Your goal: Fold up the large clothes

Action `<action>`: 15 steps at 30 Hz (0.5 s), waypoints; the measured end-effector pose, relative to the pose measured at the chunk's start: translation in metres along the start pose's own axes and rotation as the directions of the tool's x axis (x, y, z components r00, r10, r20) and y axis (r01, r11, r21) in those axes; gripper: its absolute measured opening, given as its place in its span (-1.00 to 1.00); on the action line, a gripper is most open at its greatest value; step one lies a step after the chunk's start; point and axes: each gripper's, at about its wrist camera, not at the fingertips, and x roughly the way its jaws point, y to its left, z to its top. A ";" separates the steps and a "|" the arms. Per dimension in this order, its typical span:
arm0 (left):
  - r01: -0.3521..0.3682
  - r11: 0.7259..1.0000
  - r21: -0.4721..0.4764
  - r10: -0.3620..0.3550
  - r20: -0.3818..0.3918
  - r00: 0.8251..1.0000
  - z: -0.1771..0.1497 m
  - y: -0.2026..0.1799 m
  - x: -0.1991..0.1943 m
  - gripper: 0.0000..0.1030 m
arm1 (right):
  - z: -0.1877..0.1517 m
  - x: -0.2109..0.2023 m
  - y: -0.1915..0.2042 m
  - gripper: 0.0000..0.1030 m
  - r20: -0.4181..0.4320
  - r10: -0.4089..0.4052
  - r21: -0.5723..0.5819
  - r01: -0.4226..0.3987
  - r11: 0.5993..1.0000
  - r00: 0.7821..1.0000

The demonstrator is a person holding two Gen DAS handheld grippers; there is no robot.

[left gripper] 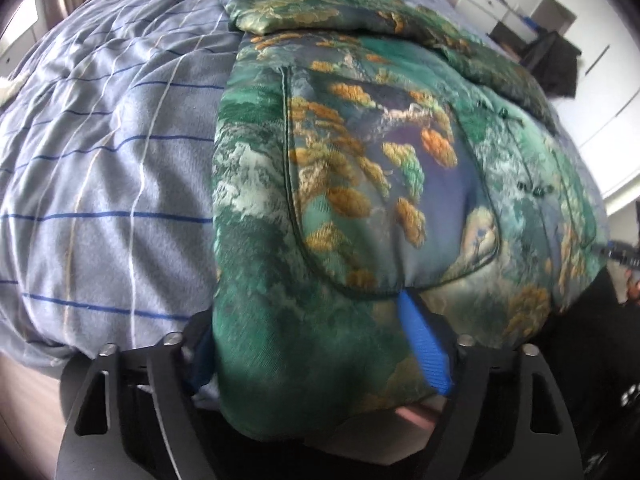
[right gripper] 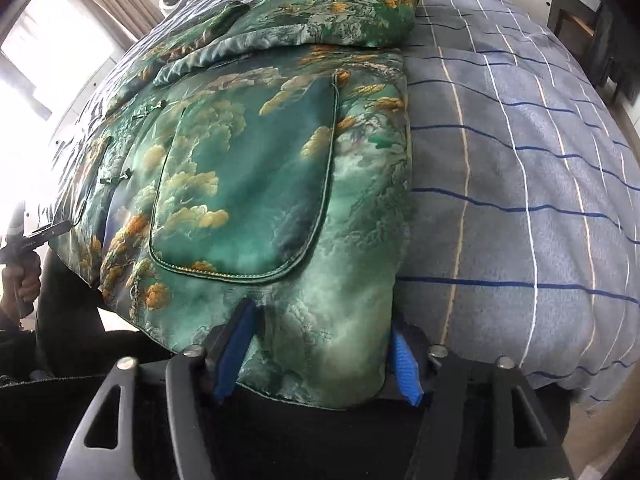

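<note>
A green brocade jacket (left gripper: pixel 360 168) with orange and gold patterns lies flat on a bed, sleeves folded across its top. It fills the right wrist view too (right gripper: pixel 256 168). My left gripper (left gripper: pixel 316 344) stands at the jacket's bottom hem near its left corner, blue-padded jaws wide apart with the hem between them. My right gripper (right gripper: pixel 320 348) stands at the hem near the right corner, jaws also wide apart astride the hem. Neither pair of pads presses the cloth together. A patch pocket (right gripper: pixel 248 184) sits just above the right gripper.
The bed carries a blue-grey checked duvet (left gripper: pixel 100 160), also seen in the right wrist view (right gripper: pixel 520 160). White cabinets (left gripper: pixel 600 80) and a dark chair stand to the right. Curtains and a window (right gripper: pixel 60 40) are at the left. The bed's near edge lies under both grippers.
</note>
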 end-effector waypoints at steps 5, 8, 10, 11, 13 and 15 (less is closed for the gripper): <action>-0.032 0.999 0.010 0.032 -0.013 0.999 -0.005 -0.004 -0.012 -0.57 | 0.004 -0.020 -0.001 -0.69 0.025 0.017 0.016 -0.018 1.000 1.000; 0.003 1.000 -0.018 -0.003 -0.001 1.000 -0.004 0.002 -0.022 -0.74 | 0.004 -0.033 -0.001 -0.72 0.049 0.035 0.016 -0.036 0.999 0.998; 0.021 1.000 -0.021 -0.021 0.020 1.000 -0.004 0.000 -0.033 -0.79 | 0.005 -0.044 -0.001 -0.73 0.071 0.054 0.022 -0.056 0.998 0.996; 0.035 0.999 -0.025 -0.034 0.034 0.999 -0.004 0.000 -0.039 -0.80 | 0.005 -0.050 -0.003 -0.73 0.083 0.066 0.027 -0.069 0.997 0.994; 0.071 0.997 -0.043 -0.068 0.065 0.996 -0.001 0.002 -0.055 -0.81 | 0.007 -0.062 -0.004 -0.74 0.110 0.096 0.038 -0.100 0.994 0.989; 0.117 0.991 -0.068 -0.110 0.102 0.989 0.006 0.006 -0.071 -0.82 | 0.010 -0.074 -0.005 -0.75 0.141 0.131 0.048 -0.139 0.989 0.981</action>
